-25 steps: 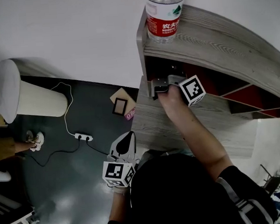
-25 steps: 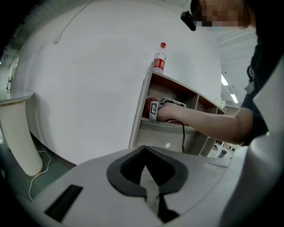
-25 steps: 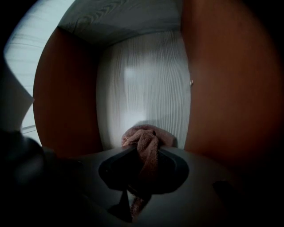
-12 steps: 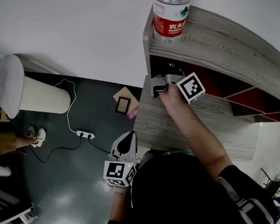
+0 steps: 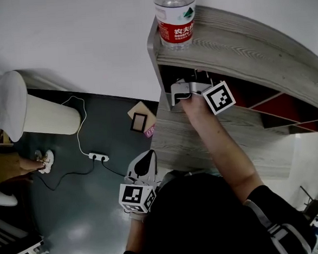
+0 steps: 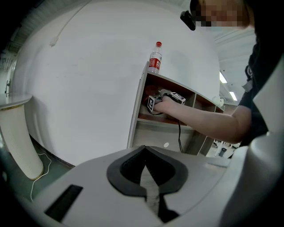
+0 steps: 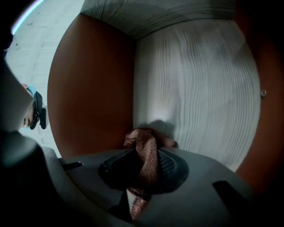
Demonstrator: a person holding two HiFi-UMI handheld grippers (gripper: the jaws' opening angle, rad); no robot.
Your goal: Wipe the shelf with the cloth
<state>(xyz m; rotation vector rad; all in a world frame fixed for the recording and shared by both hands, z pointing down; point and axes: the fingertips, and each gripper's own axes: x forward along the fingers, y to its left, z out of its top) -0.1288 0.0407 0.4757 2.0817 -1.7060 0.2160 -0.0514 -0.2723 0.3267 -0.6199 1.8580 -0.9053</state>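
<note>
The grey wooden shelf (image 5: 240, 42) has a red-backed row of compartments under its top board. My right gripper (image 5: 179, 91) reaches into the leftmost compartment, at its left end. In the right gripper view this gripper (image 7: 144, 155) is shut on a brown cloth (image 7: 141, 141), whose bunched end presses against the grey wood panel (image 7: 195, 97) beside the red-brown wall (image 7: 93, 88). My left gripper (image 5: 144, 158) hangs low beside the shelf, over the dark floor. In its own view the left gripper (image 6: 145, 164) is shut with nothing in it, and the shelf (image 6: 166, 104) shows in the distance.
A water bottle (image 5: 175, 14) with a red label stands on the top board's left end. The lower shelf board (image 5: 181, 138) juts out below the compartment. On the floor are a white cylindrical lamp (image 5: 33, 113), a power strip (image 5: 97, 155) and a small box (image 5: 139, 118).
The head view has shifted a little. My right gripper stays in the leftmost compartment with the cloth, barely moved. The left gripper has not moved.
</note>
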